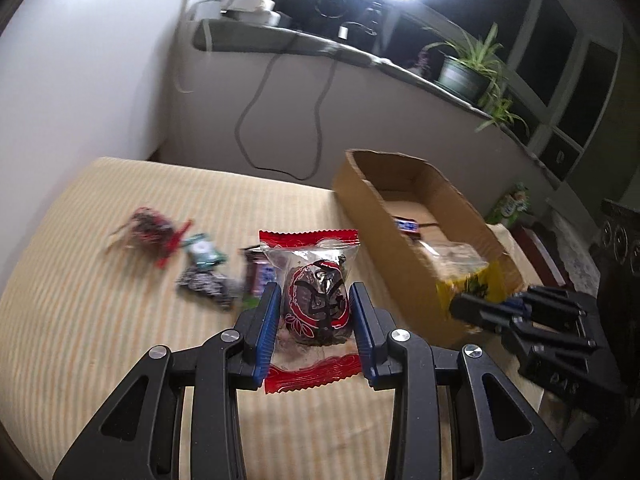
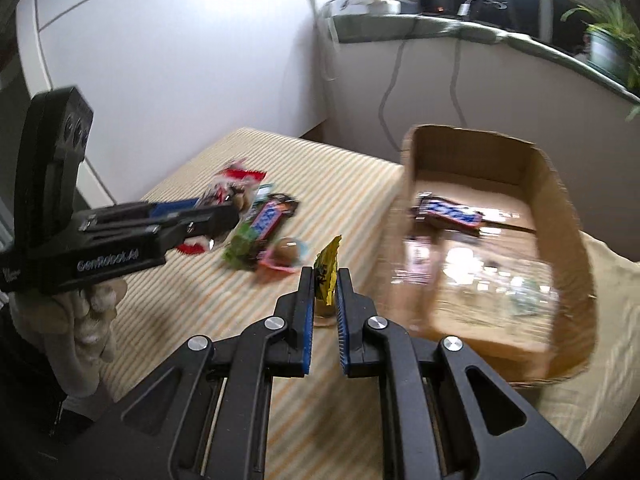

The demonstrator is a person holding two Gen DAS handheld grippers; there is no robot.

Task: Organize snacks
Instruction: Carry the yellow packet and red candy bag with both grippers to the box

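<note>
My left gripper (image 1: 316, 292) is shut on a clear snack packet with red ends (image 1: 310, 248), held above the striped cloth. In the right wrist view my right gripper (image 2: 325, 280) is shut on a thin yellow packet (image 2: 329, 254) that stands on edge just left of the cardboard box (image 2: 560, 216). The box holds a Snickers bar (image 2: 448, 210) and several blurred clear packets. Loose snacks (image 2: 268, 216) lie in a cluster on the cloth behind both grippers. The left gripper (image 2: 224, 214) also shows there, held by a gloved hand (image 2: 92, 308).
The striped cloth (image 1: 100, 280) covers the table, whose far edge meets a white wall. Cables (image 1: 248, 120) hang from a grey ledge (image 1: 280, 40) that carries a potted plant (image 1: 464, 72). A green carton (image 1: 512, 204) stands behind the box.
</note>
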